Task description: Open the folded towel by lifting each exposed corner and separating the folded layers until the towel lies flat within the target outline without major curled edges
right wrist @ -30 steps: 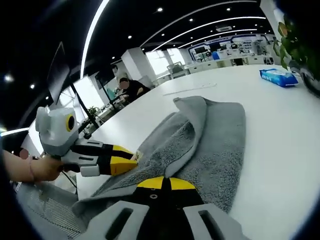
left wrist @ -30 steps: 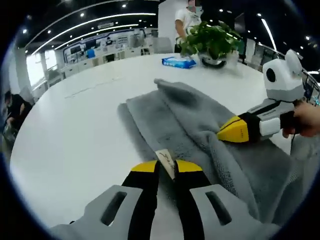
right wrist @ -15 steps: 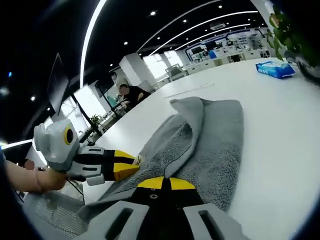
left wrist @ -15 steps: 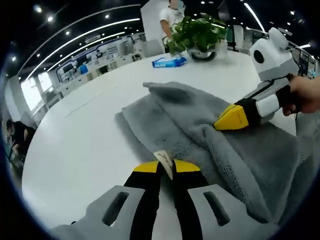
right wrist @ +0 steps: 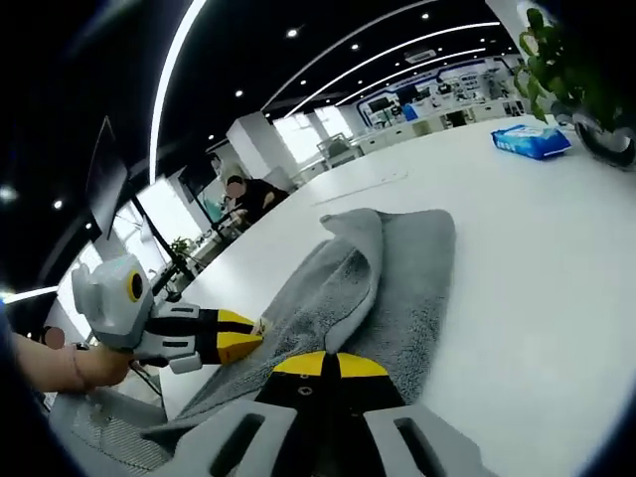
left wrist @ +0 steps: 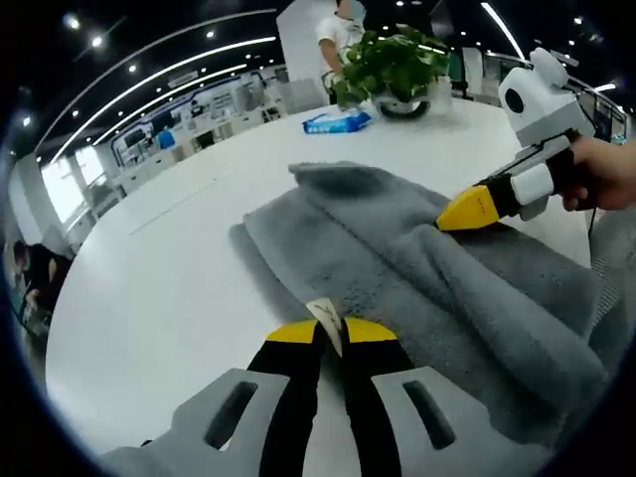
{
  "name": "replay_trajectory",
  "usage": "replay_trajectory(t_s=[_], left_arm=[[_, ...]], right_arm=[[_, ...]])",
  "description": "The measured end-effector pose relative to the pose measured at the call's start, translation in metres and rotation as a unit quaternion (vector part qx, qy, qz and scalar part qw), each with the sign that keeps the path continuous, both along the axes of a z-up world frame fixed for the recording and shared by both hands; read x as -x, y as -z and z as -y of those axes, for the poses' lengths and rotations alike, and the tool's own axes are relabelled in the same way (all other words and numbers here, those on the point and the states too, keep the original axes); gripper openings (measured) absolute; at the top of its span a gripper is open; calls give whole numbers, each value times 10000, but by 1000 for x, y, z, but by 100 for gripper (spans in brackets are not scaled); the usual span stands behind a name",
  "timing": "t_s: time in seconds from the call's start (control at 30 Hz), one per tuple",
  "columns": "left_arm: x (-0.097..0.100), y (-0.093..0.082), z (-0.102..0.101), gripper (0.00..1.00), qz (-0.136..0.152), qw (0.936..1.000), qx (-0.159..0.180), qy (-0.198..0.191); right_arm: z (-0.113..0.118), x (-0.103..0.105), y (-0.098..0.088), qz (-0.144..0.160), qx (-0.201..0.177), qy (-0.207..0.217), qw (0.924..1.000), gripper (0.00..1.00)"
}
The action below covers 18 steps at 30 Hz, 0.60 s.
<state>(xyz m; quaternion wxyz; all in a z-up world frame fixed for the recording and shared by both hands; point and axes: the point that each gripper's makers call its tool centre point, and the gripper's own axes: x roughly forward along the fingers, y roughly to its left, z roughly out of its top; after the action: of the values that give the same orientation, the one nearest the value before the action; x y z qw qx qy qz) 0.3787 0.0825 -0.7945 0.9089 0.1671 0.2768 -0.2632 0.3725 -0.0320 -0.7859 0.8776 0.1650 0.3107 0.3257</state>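
Note:
A grey towel (left wrist: 417, 258) lies partly folded on the white round table (left wrist: 159, 268), with one layer still doubled over along its middle. My left gripper (left wrist: 328, 333) is shut on the towel's near edge, right at a small beige label (left wrist: 326, 316). From the right, the right gripper (left wrist: 467, 209) comes in, held by a hand (left wrist: 601, 174), its yellow tips shut on the far towel edge. In the right gripper view the towel (right wrist: 397, 278) stretches ahead of the right gripper (right wrist: 320, 364), and the left gripper (right wrist: 243, 338) pinches the towel's left edge.
A potted plant (left wrist: 397, 65) and a blue wipes pack (left wrist: 336, 121) stand at the table's far side, with a person (left wrist: 343, 30) behind them. Another person (right wrist: 243, 194) sits beyond the table. Bare white tabletop (right wrist: 537, 258) lies beside the towel.
The right gripper has drawn away from the left one with its towel edge, so the raised fold has spread wider and lower. The left gripper still holds the label edge.

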Motion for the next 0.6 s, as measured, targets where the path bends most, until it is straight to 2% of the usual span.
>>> replay_trajectory(t_s=[0.2, 0.6], left_arm=[[-3, 0, -8, 7, -32, 9998, 95, -153], [-4, 0, -14, 7, -70, 9996, 168, -233]], right_arm=[[13, -6, -4, 1, -55, 257, 9997, 0], [26, -11, -8, 10, -98, 458, 9989, 0]])
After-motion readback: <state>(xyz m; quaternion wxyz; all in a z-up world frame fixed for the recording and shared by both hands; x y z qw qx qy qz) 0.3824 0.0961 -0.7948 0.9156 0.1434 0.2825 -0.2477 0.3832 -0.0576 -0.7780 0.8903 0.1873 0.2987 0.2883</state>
